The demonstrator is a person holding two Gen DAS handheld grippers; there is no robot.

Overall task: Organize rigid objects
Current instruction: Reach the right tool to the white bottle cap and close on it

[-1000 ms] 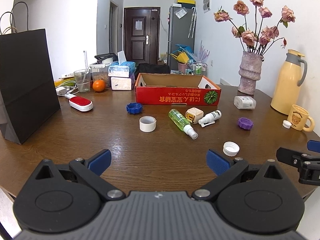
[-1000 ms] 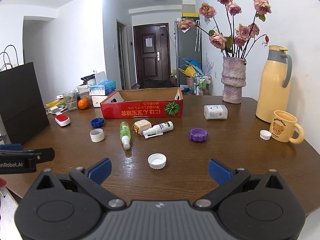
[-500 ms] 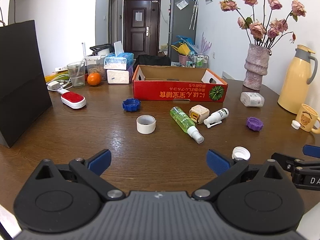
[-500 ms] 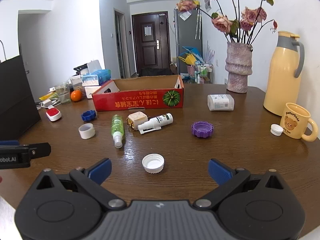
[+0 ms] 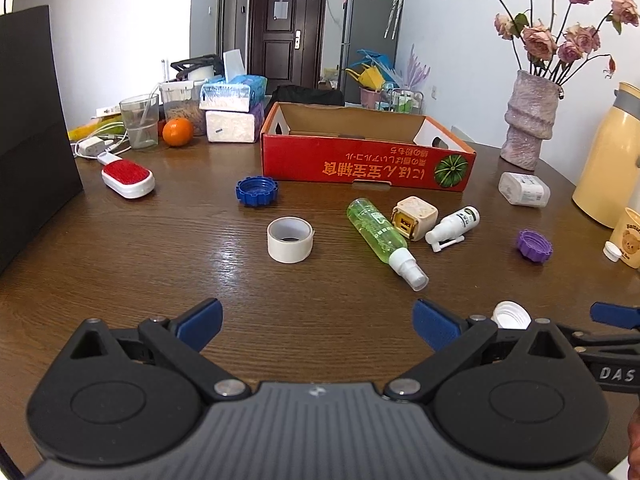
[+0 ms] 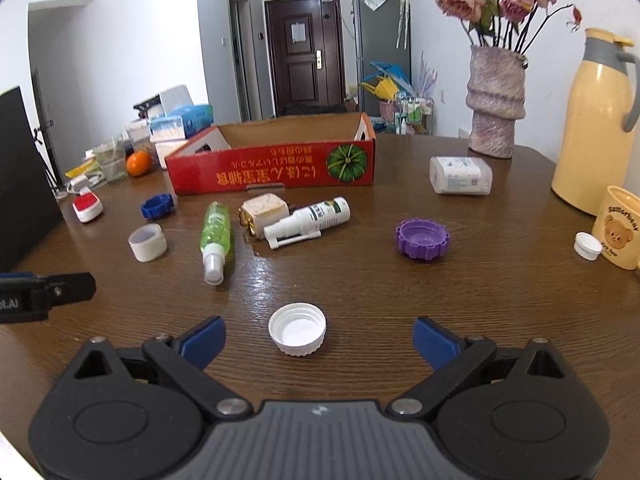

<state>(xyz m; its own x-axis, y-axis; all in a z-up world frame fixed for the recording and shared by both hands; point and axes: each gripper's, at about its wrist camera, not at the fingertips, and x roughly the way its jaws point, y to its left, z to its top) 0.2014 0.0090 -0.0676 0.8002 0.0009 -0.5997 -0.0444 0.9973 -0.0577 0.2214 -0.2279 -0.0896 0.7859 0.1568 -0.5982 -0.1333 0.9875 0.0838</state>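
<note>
So the right gripper [image 6: 318, 338] was low over the wooden table [image 6: 460, 300], jaws wide but starting to close, with the white cap [image 6: 297, 334] sitting between the pads, not touched. The left gripper [image 5: 318, 324] was spread wide too, nothing in it. Further out from the cap, the green spray bottle [image 6: 216, 232] lay at about 11 o'clock and the purple cap [image 6: 423, 238] at 1 o'clock. Way back at 12 sat the red cardboard box [image 6: 272, 172].
</note>
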